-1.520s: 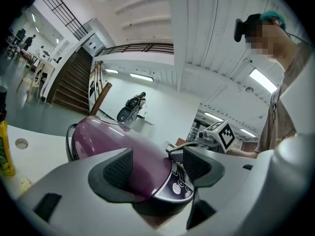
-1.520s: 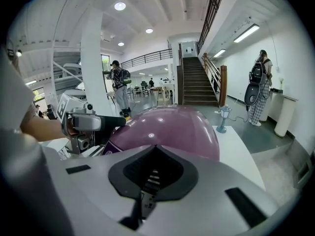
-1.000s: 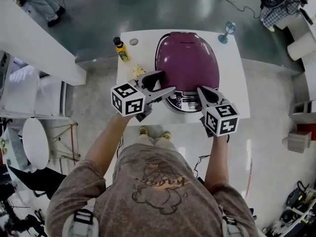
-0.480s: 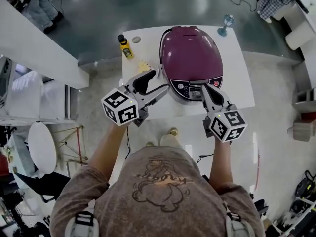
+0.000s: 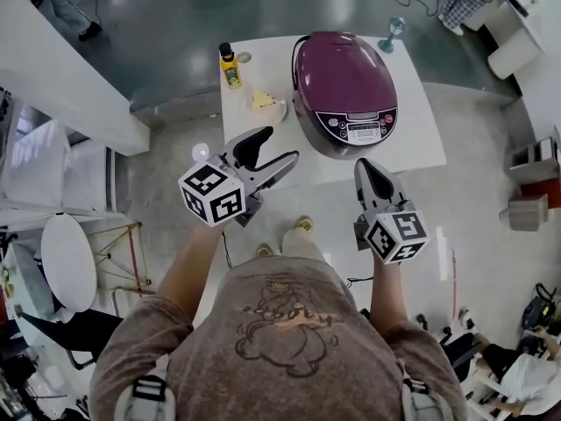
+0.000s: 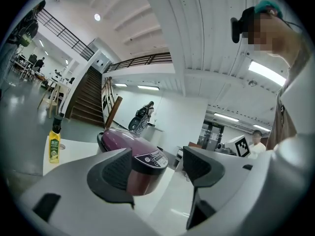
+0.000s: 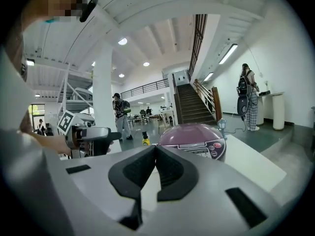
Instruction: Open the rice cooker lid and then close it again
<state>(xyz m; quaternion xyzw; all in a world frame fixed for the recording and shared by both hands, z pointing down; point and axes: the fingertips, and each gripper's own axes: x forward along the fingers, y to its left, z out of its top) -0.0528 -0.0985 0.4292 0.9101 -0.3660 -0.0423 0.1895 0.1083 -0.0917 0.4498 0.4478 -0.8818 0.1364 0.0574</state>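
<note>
Head camera looks steeply down over the shoulders at the counter (image 5: 412, 139) far below. The left tongs (image 6: 157, 167) and right tongs (image 7: 156, 154) cameras each peer level along their own jaws, from off the counter's near edge. All three share the rice cooker (image 5: 342, 77).

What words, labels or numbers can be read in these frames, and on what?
No text reads clearly.
Rice cooker control panel: button labels and display too small to read.
Yellow bottle label: print too small.
Shirt back: script in the print, blurred, unreadable.
Marker cubes: square patterns, no letters.
</note>
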